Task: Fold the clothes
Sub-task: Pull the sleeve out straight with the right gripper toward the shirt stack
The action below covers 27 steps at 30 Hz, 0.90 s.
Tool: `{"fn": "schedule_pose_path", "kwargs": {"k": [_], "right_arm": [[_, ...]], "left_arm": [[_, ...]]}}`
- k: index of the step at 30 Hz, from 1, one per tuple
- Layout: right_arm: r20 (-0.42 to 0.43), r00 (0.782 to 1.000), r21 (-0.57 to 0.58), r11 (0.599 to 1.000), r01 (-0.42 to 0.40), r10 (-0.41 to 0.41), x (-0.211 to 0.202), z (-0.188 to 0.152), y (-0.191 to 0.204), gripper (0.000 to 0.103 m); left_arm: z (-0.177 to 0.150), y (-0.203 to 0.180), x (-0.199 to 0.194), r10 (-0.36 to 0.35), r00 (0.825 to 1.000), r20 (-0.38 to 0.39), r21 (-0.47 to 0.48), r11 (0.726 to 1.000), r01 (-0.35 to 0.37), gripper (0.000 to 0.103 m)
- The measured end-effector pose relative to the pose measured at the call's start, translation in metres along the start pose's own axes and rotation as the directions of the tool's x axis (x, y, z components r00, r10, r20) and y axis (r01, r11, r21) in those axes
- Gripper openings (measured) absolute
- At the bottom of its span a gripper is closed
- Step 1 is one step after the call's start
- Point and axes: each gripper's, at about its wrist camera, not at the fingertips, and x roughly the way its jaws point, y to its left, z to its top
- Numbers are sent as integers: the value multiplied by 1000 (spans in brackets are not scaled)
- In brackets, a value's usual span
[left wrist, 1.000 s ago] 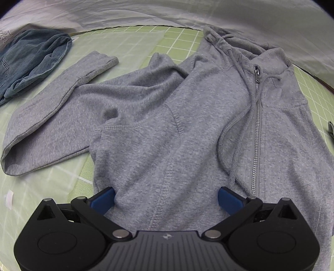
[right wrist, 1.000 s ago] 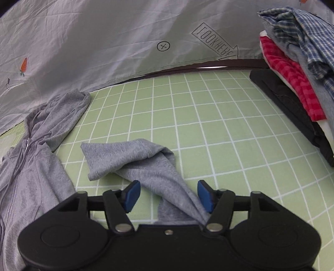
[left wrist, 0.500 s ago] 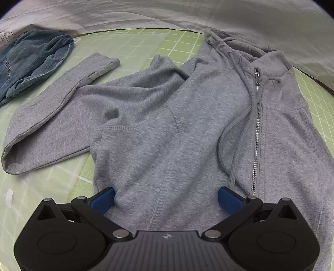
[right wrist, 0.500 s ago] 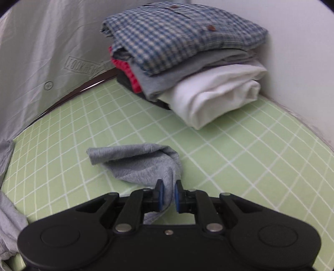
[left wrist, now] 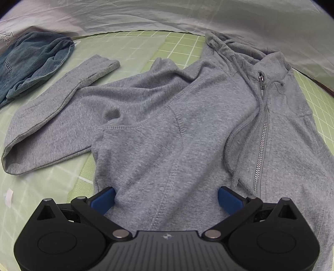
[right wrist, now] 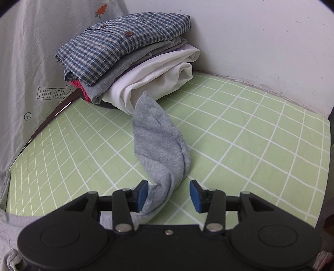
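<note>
A grey zip hoodie (left wrist: 167, 129) lies spread face up on the green grid mat (left wrist: 181, 48). Its one sleeve (left wrist: 52, 112) lies bent out to the left. My left gripper (left wrist: 167, 198) is open, its blue pads straddling the hoodie's lower body. In the right wrist view the hoodie's other sleeve (right wrist: 160, 143) lies stretched out on the mat (right wrist: 250, 135), its cuff touching a stack of folded clothes. My right gripper (right wrist: 169, 195) is open with the sleeve lying between its pads.
A stack of folded clothes (right wrist: 129, 60), a checked shirt on top, stands in the far corner by the white wall (right wrist: 261, 37). Folded blue jeans (left wrist: 31, 62) lie at the far left. A grey sheet (left wrist: 167, 14) hangs behind the mat.
My right gripper shut on the sleeve, pulled it out toward the folded stack, then opened and let it go. The left gripper and the hoodie body stayed put.
</note>
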Motion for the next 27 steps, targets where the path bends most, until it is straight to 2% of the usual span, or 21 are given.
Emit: {"fn": "schedule_pose_path", "kwargs": {"k": [3,5,6,9,13,16,19,21,22,23,25,27], "right_arm": [[-39,999,-36,999,-18,16,9,8,0,44],[-65,997,-39,998,-39,37,12,9,1,17],[-64,997,-39,998,-42,39,11,9,2,14],[-34,998,-67,996,-53,51,5,16,11,11],[-8,997,-53,995,-83,83,12,44,27,11],[1,994,10,994,-105,105,34,67,42,14],[-24,976,84,973,-214,217,61,76,55,30],[-22,959,124,952,-279,284,66,79,58,31],[-2,954,145,943,-298,301,63,79,56,37],[25,951,166,937,-309,309,57,78,52,44],[70,954,181,937,-299,291,45,74,42,45],[99,967,167,954,-250,237,35,68,30,45]], "left_arm": [[-1,0,0,0,1000,2,0,1000,0,103],[-1,0,0,0,1000,3,-1,1000,0,103],[-1,0,0,0,1000,3,0,1000,0,103],[0,0,0,1,1000,2,-3,1000,-1,103],[0,0,0,2,1000,-1,-5,1000,-2,103],[1,0,0,2,1000,-3,-5,1000,-2,103],[0,0,0,1,1000,-3,-4,1000,-1,103],[0,0,0,-1,1000,-3,-1,1000,1,103],[0,1,0,-2,1000,-3,1,1000,2,103],[0,1,0,-2,1000,-1,2,1000,2,103],[-1,0,-1,-1,1000,4,0,1000,1,103],[-1,0,-1,2,1000,7,-4,1000,-2,103]]}}
